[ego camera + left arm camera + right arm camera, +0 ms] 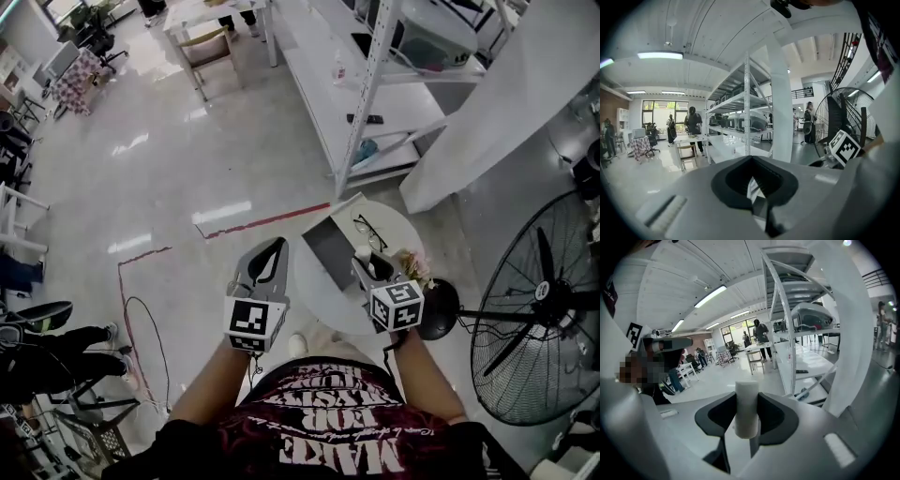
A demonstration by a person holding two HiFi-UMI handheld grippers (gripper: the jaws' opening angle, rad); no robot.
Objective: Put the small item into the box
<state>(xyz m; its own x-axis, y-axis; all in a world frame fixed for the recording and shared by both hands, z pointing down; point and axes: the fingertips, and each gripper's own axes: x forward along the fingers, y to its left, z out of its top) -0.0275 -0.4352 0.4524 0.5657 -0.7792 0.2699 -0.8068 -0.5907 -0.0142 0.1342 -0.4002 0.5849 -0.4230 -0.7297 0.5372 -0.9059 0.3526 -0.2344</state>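
My right gripper point(747, 420) is shut on a small white cylinder point(746, 404) that stands upright between its jaws. In the head view this gripper point(375, 266) hovers over a small round white table point(314, 281), just right of an open box point(333, 248) with a grey inside and a raised lid. My left gripper point(265, 260) hangs left of the table over the floor, its jaws closed to a point with nothing in them. The left gripper view shows those jaws point(754, 187) pressed together.
Black glasses point(369, 232) lie on the table behind the box, and a bunch of flowers point(416, 266) sits at its right edge. A large floor fan point(539, 309) stands to the right. White shelving point(375, 84) rises beyond the table. A red line point(267, 220) marks the floor.
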